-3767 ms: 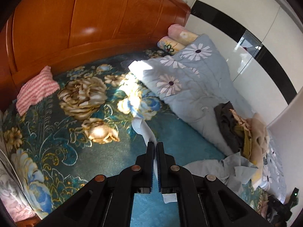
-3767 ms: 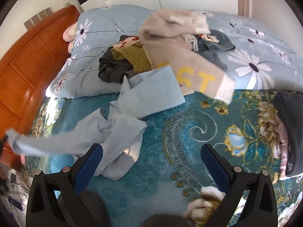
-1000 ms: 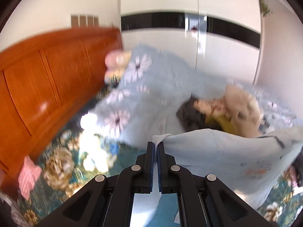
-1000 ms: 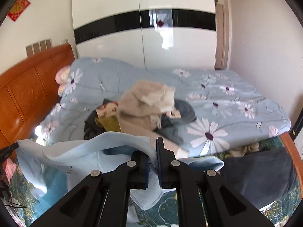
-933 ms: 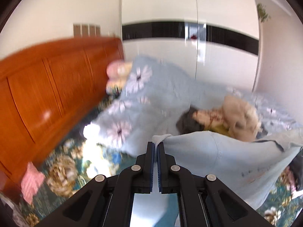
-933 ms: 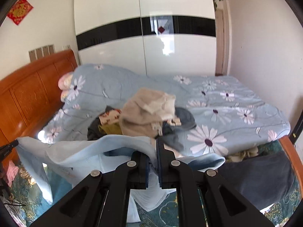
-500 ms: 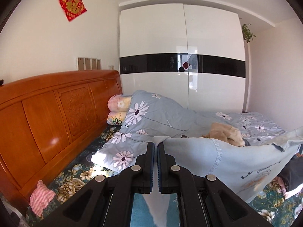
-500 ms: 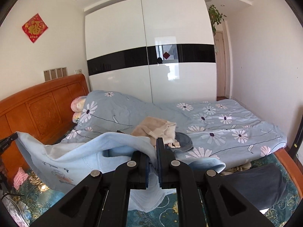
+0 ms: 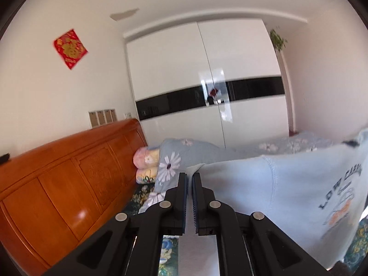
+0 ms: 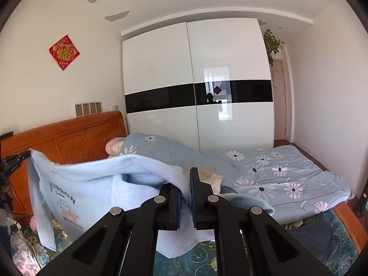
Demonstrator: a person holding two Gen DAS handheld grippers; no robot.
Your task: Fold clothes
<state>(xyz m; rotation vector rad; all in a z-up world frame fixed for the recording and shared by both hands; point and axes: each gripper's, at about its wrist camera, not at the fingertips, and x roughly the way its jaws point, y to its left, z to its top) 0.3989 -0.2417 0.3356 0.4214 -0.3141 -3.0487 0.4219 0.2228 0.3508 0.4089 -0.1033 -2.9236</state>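
Note:
A light blue sweatshirt with dark lettering hangs stretched in the air between both grippers, above the bed. My left gripper pinches one upper corner of it; its jaws are opening a little, and cloth still sits between the pads. In the right wrist view the sweatshirt drapes leftward to that left gripper at the far edge. My right gripper is shut on the other upper edge, and the fabric folds over its left finger. The garment's lower part hangs out of sight.
An orange wooden headboard stands on the left. A blue flowered quilt and pillows cover the far side of the bed. A beige garment lies behind the sweatshirt, a dark one at the bed's foot. A white wardrobe fills the back wall.
Both grippers have risen with the sweatshirt held between them, lifting it off the bed and spreading it. The views now take in more wall and ceiling.

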